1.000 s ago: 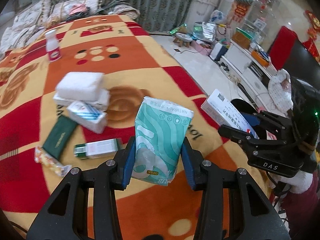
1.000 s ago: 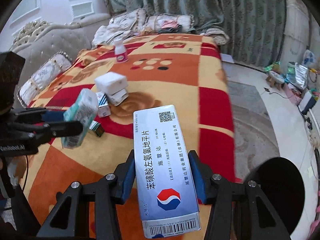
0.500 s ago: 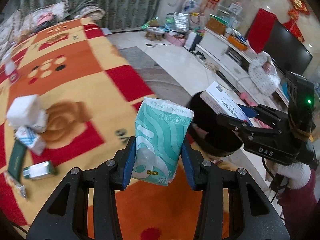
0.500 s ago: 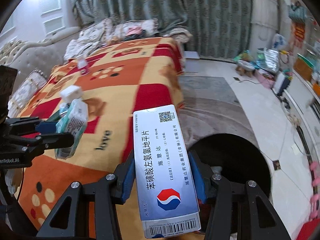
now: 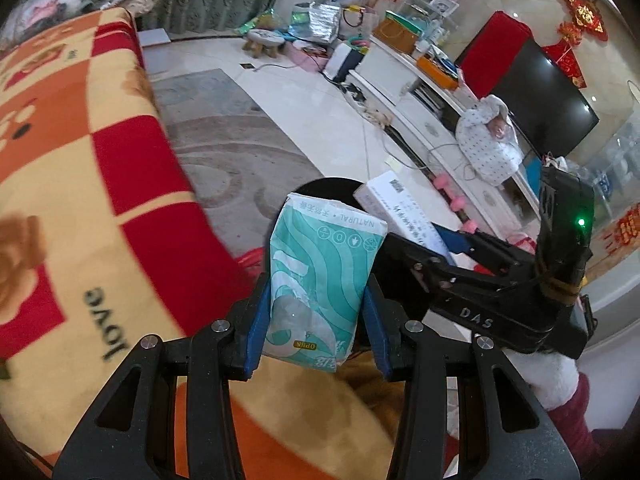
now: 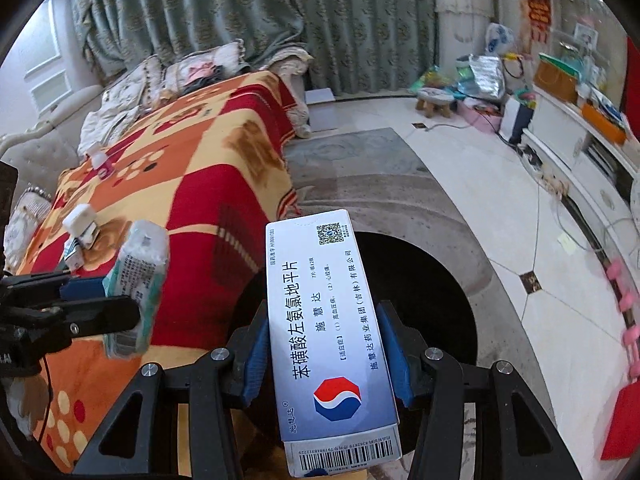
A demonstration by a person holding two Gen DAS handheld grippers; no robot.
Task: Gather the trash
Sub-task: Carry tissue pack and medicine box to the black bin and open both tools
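Since last frame I've swung both grippers off blanket edge toward round black bin (image 6: pixel 440 300). Left gripper (image 5: pixel 316 304) clamped on one teal tissue pack (image 5: pixel 320 280), near bin rim. Right gripper (image 6: pixel 324 348) clamped on one blue-white medicine box (image 6: pixel 328 328), over bin. Patterned orange-red blanket (image 6: pixel 192 184): several packets left.

A red, orange and yellow checked blanket (image 6: pixel 192 184) covers the bed. Grey-green curtains (image 6: pixel 320 20) hang behind it. A small wooden stool (image 5: pixel 264 42) stands on the tiled floor (image 6: pixel 500 216) near a dark television (image 5: pixel 544 104).
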